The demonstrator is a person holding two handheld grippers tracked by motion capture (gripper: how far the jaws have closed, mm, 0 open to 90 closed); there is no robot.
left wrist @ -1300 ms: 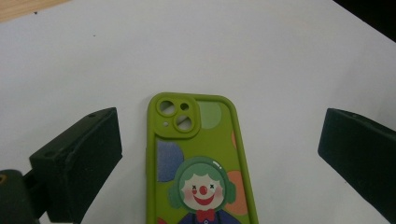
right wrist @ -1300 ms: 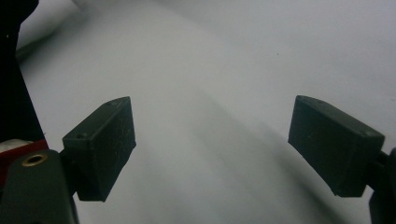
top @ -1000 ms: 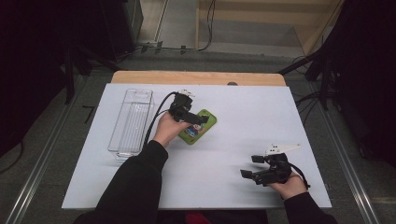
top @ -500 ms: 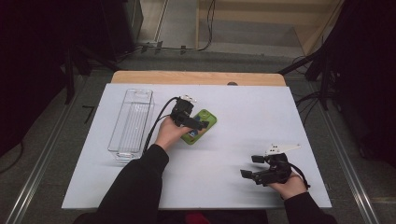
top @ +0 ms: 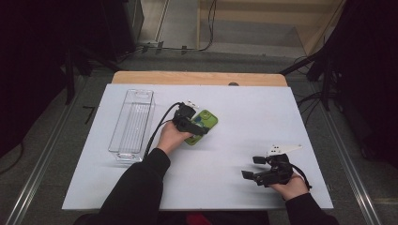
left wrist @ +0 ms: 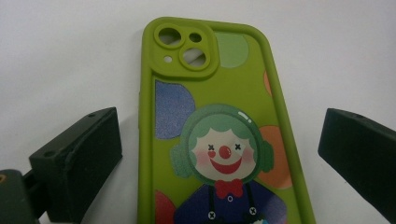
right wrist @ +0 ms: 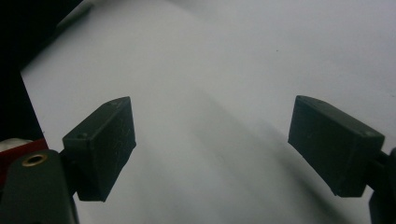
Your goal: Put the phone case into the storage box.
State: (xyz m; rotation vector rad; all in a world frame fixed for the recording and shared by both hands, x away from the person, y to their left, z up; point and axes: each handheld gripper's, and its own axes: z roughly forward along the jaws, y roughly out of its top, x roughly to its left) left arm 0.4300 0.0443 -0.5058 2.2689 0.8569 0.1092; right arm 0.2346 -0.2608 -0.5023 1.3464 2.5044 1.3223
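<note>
No readable text, labels, brands or numbers anywhere.

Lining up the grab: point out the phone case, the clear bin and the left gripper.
phone case (left wrist: 219,140): left gripper view, on the clown print.
clear bin (top: 133,121): high view, on its ribbed floor.
left gripper (left wrist: 219,144): left gripper view, midway between its open jaws.

A lab rig: white table (top: 291,117) ringed by metal rails (top: 37,173), cables (top: 206,28)

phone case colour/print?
Lime green phone case with a clown cartoon and coloured dots; clearest in the left gripper view.
</note>
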